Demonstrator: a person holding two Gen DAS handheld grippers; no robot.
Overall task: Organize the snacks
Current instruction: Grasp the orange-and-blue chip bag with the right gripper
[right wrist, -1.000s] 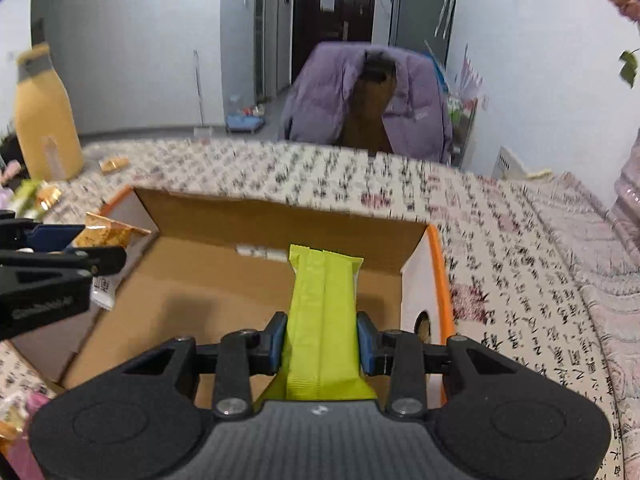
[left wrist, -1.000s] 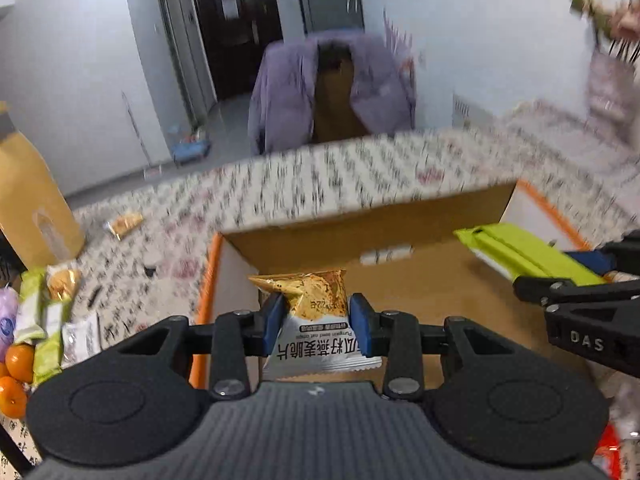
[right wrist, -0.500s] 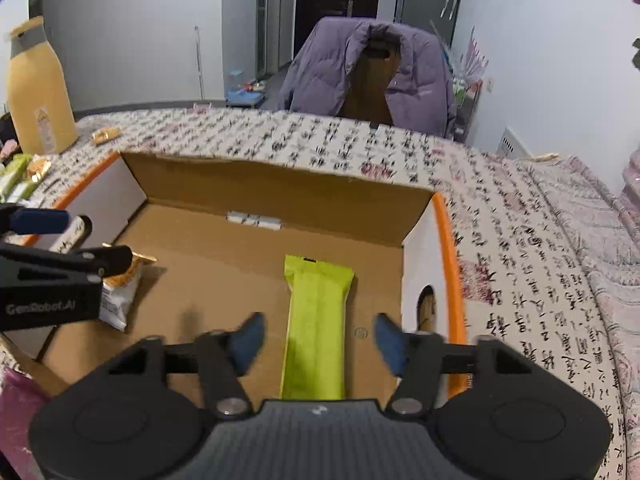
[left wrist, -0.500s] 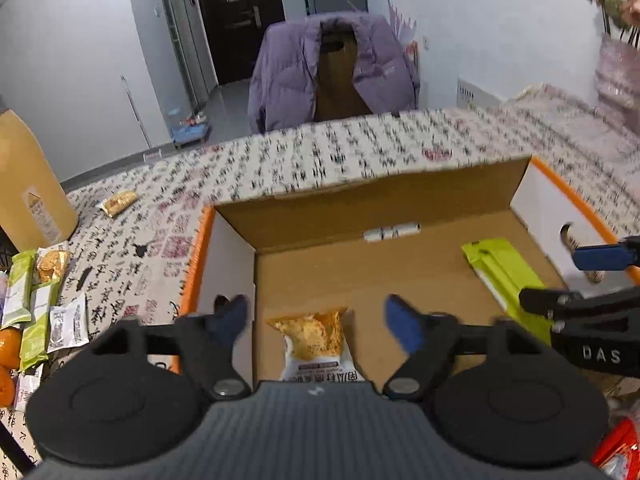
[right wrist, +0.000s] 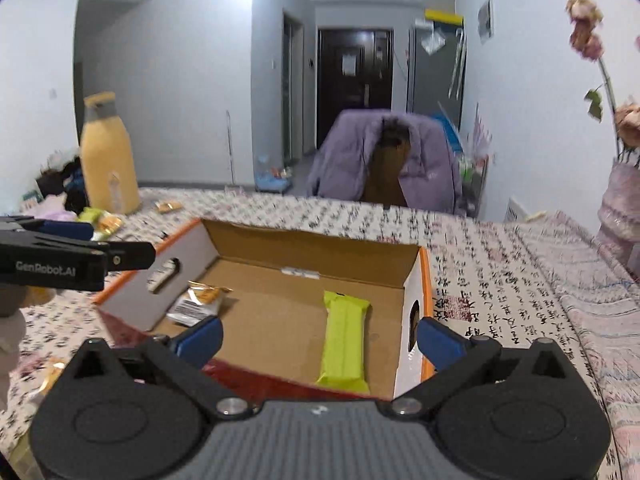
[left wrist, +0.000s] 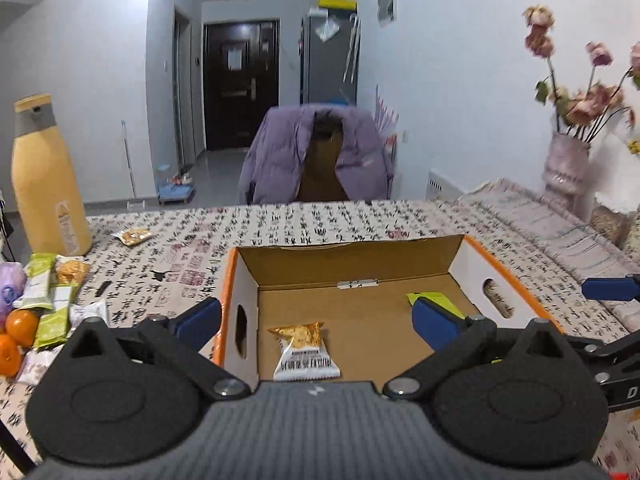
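An open cardboard box [left wrist: 496, 264] with an orange rim stands on the patterned tablecloth. A gold and white snack packet [left wrist: 304, 350] lies on its floor at the left. A green bar [right wrist: 346, 344] lies at the right. My left gripper [left wrist: 316, 320] hovers before the box's near edge, its jaws opening wide, and the pads touch nothing. My right gripper [right wrist: 320, 340] hangs over the near right side, jaws likewise opening, with the green bar lying free below. Each gripper shows at the edge of the other's view: the left gripper [right wrist: 80, 256] and the right gripper [left wrist: 608, 320].
A tall yellow bottle [left wrist: 44, 184] stands at the far left. Beside it lie a pile of snack packs [left wrist: 48, 300], oranges [left wrist: 20, 320] and a loose packet [left wrist: 132, 236]. A chair with a purple jacket [left wrist: 316, 156] is behind the table. A vase of flowers [left wrist: 568, 168] stands at the right.
Both grippers opened and let go: the snack packet and the green bar dropped onto the box floor. Both grippers then drew back and rose away from the box.
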